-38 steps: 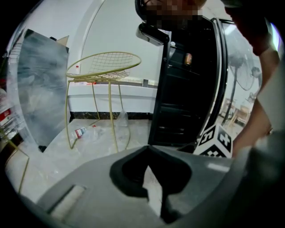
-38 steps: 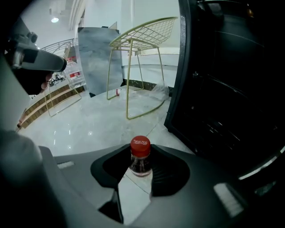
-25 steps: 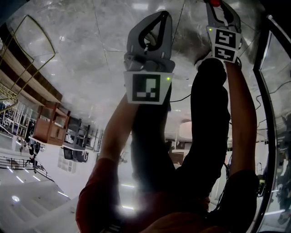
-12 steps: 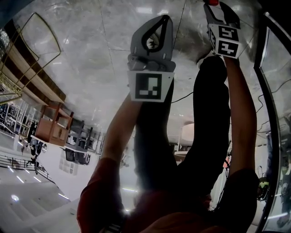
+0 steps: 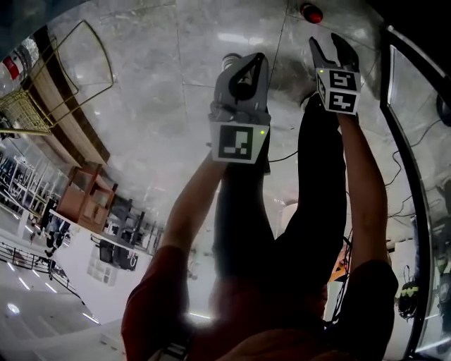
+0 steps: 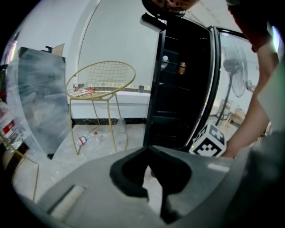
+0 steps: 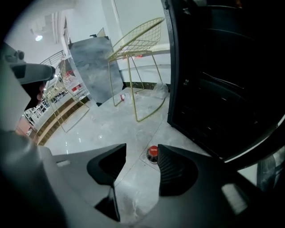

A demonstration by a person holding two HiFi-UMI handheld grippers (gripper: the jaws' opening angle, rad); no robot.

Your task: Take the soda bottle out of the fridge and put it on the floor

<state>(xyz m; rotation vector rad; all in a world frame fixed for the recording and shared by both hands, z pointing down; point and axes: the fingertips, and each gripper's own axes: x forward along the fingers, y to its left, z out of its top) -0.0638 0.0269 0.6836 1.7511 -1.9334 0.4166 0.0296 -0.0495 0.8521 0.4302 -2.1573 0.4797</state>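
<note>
The soda bottle [image 5: 311, 13], dark with a red cap, stands upright on the grey tiled floor near the fridge's foot. In the right gripper view I look down on its red cap [image 7: 152, 152], just beyond the jaw tips. My right gripper [image 5: 328, 48] [image 7: 141, 153] hangs a little behind the bottle; its jaws are spread wide with nothing between them. My left gripper [image 5: 243, 69] [image 6: 148, 149] is held beside it over the floor, its jaws closed together and empty. The black fridge [image 6: 182, 84] [image 7: 222, 80] rises just to the right.
The fridge's glass door [image 5: 405, 141] stands open along the right. A gold wire chair [image 6: 100, 82] [image 7: 133, 49] stands to the left, with a clear plastic bottle [image 6: 87, 138] lying under it. A grey panel [image 6: 40, 102] leans further left. The person's legs [image 5: 282, 225] are below the grippers.
The right gripper's jaws have spread and drawn back from the bottle, which now stands alone on the floor. The left gripper has barely moved.
</note>
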